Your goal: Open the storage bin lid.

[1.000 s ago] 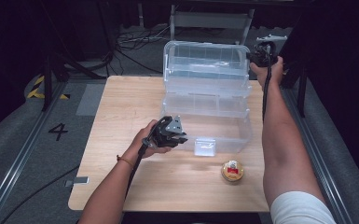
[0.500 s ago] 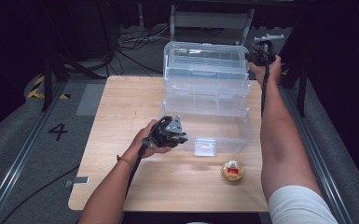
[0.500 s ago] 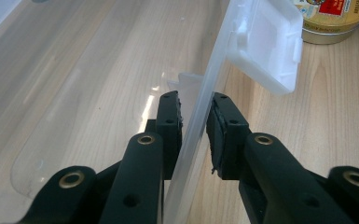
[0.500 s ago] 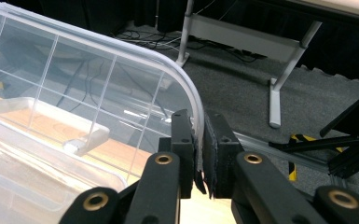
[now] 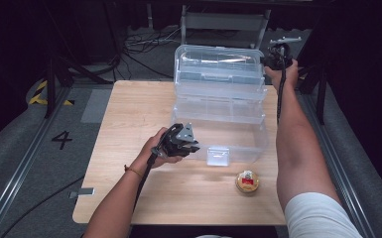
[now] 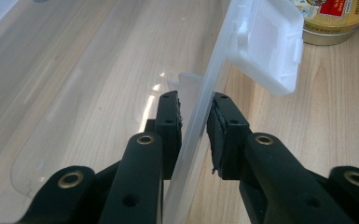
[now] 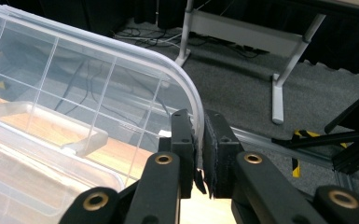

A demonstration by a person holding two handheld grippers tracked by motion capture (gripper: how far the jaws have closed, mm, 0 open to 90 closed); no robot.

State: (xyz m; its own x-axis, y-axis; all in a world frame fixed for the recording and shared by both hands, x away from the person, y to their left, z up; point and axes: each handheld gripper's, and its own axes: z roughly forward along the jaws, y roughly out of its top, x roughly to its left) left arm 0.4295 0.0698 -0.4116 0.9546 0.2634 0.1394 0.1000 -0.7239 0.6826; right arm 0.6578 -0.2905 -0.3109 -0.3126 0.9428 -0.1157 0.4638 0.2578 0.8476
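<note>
Wooden table point(image 5: 129, 124) bearing a clear plastic box point(image 5: 218, 134) at centre: left gripper point(image 5: 186, 144) clamps its front wall, right gripper point(image 5: 274, 58) at one o'clock clamps the raised lid point(image 5: 218, 69).

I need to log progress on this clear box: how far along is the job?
Done: the lid stands raised open. In hand: the left gripper clamps the box's front wall near the latch, and the right gripper pinches the lid's rim. Left, probably: the round tin sits outside on the table.
</note>
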